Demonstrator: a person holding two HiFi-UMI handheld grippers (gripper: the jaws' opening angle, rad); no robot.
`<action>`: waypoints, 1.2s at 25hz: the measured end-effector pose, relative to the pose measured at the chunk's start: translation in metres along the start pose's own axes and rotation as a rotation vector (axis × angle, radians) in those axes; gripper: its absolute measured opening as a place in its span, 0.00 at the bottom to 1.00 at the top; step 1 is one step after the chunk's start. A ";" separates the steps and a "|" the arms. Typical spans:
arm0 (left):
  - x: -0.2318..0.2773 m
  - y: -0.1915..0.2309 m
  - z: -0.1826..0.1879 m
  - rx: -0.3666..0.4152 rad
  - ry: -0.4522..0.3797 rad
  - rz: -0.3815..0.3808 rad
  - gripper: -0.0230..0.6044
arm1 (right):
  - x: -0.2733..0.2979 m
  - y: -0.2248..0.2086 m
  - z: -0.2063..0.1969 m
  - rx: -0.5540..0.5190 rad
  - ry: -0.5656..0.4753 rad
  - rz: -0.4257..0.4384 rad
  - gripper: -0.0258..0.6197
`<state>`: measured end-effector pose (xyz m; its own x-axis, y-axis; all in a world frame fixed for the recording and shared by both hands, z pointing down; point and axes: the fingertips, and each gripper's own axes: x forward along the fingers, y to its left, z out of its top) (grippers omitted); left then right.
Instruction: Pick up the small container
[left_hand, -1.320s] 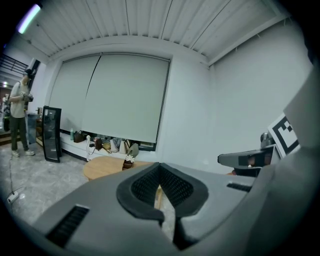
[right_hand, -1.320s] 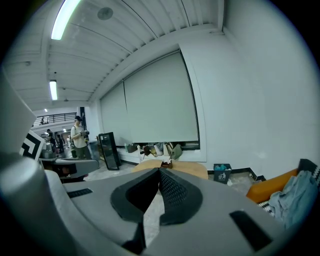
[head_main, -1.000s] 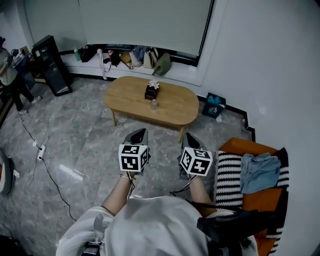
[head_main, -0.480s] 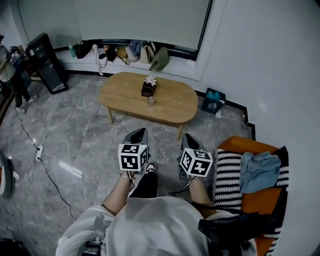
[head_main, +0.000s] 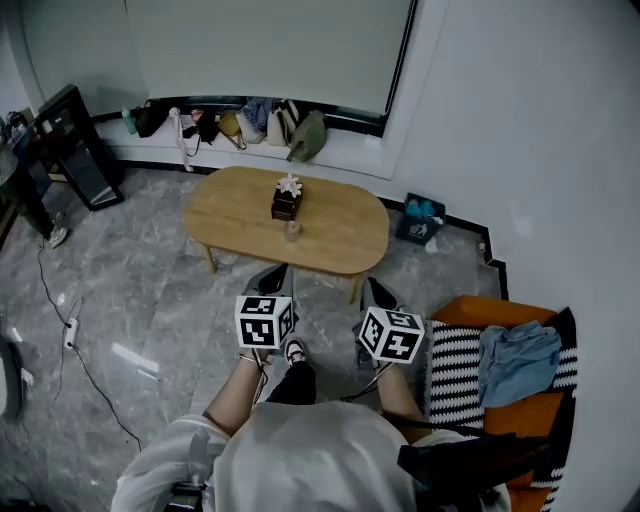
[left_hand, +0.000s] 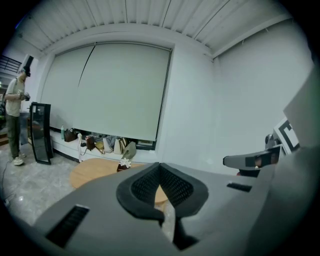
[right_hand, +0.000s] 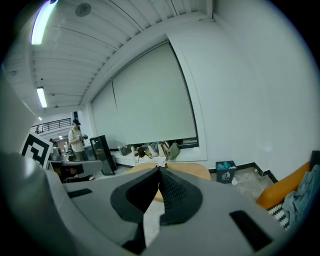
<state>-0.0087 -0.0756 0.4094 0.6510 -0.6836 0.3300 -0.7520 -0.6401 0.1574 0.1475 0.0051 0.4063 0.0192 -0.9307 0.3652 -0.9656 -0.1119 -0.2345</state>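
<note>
The small container (head_main: 291, 231), a little clear jar, stands on the oval wooden table (head_main: 340, 235) just in front of a dark box topped with a flower (head_main: 286, 200). My left gripper (head_main: 274, 274) and right gripper (head_main: 376, 288) hang side by side over the floor short of the table's near edge, both pointing toward it. Each is shut with nothing between its jaws. In the left gripper view the left gripper (left_hand: 160, 166) hides the jar, and the table (left_hand: 90, 171) and flower box (left_hand: 123, 164) show past it. The right gripper (right_hand: 160, 170) covers most of the table (right_hand: 200, 172).
Several bags (head_main: 270, 120) line the window ledge behind the table. A black cabinet (head_main: 70, 140) stands at the left, a blue bin (head_main: 420, 215) right of the table. An orange sofa (head_main: 470, 300) with a striped blanket and blue cloth (head_main: 515, 355) is at right. A cable (head_main: 70, 330) crosses the floor. A person (left_hand: 15, 120) stands far left.
The person has stepped toward the table, so it sits nearer the grippers, which moved forward together. A shoe now shows between the arms. Both jaws stay shut.
</note>
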 end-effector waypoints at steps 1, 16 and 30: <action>0.008 0.003 0.005 -0.002 -0.003 -0.001 0.05 | 0.007 -0.002 0.006 -0.002 -0.005 0.001 0.08; 0.134 0.052 0.045 -0.039 0.026 -0.032 0.05 | 0.118 -0.032 0.065 -0.033 0.019 -0.026 0.08; 0.235 0.128 0.083 -0.066 0.033 0.004 0.05 | 0.249 -0.031 0.112 -0.060 0.047 0.009 0.08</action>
<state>0.0563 -0.3473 0.4294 0.6454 -0.6731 0.3612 -0.7602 -0.6123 0.2171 0.2108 -0.2621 0.4036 -0.0005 -0.9141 0.4054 -0.9795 -0.0812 -0.1843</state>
